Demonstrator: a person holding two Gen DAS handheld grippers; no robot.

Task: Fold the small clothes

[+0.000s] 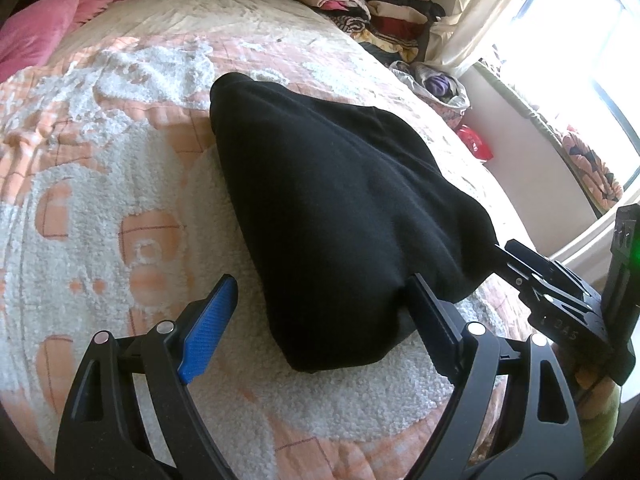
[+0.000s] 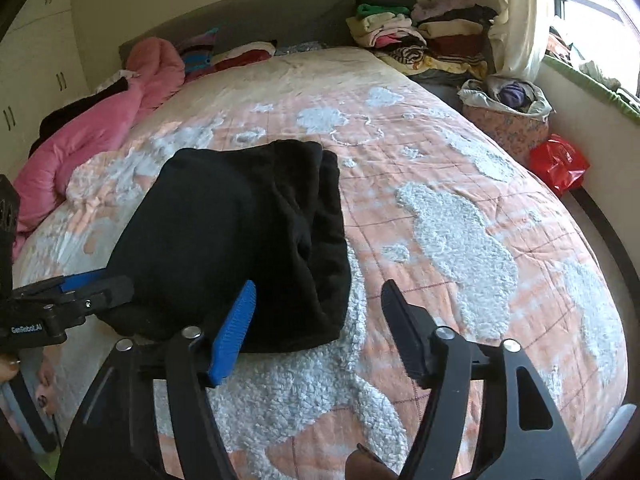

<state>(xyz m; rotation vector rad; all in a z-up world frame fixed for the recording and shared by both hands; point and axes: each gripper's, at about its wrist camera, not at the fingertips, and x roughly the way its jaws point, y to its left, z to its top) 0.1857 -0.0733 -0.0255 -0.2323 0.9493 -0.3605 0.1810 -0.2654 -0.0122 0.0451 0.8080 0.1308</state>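
On my left wrist camera, the left gripper stands wide, its blue finger over the fleecy orange-and-white bedspread at 7 o'clock and its black finger touching the near edge of the folded black garment, which fills the centre. At 4 o'clock I see the right gripper reaching to the garment's edge. A stack of folded clothes sits at 1 o'clock. On my right wrist camera, the right gripper is spread wide, its blue finger against the garment's near edge, with nothing between the fingers. The left gripper enters at 9 o'clock, touching the garment. A pink quilt lies at 10 o'clock.
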